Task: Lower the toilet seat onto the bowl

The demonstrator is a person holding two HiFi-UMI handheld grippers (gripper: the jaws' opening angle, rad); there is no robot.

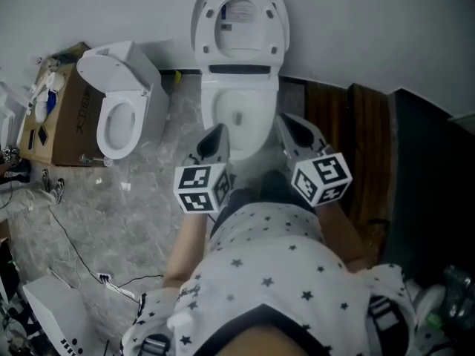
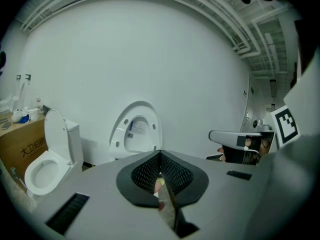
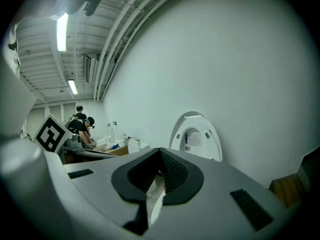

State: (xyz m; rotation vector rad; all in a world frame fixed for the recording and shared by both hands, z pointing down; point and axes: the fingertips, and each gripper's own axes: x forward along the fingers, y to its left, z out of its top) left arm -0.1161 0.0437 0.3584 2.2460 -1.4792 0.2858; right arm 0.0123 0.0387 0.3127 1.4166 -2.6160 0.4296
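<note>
A white toilet stands against the wall ahead, its seat and lid (image 1: 240,22) raised upright over the open bowl (image 1: 239,117). The raised seat (image 2: 136,132) shows beyond the left gripper's jaws, and the seat (image 3: 195,136) also rises behind the right gripper's. My left gripper (image 1: 217,141) hangs in front of the bowl's left side, jaws shut and empty. My right gripper (image 1: 295,130) is off the bowl's right side, shut as well, holding nothing. Neither touches the toilet.
A second white toilet (image 1: 122,108) with its lid up stands to the left, beside a cardboard box (image 1: 58,110). Cables (image 1: 74,251) trail over the grey floor. A dark wooden panel (image 1: 356,147) lies to the right. People (image 3: 82,126) work at a table far off.
</note>
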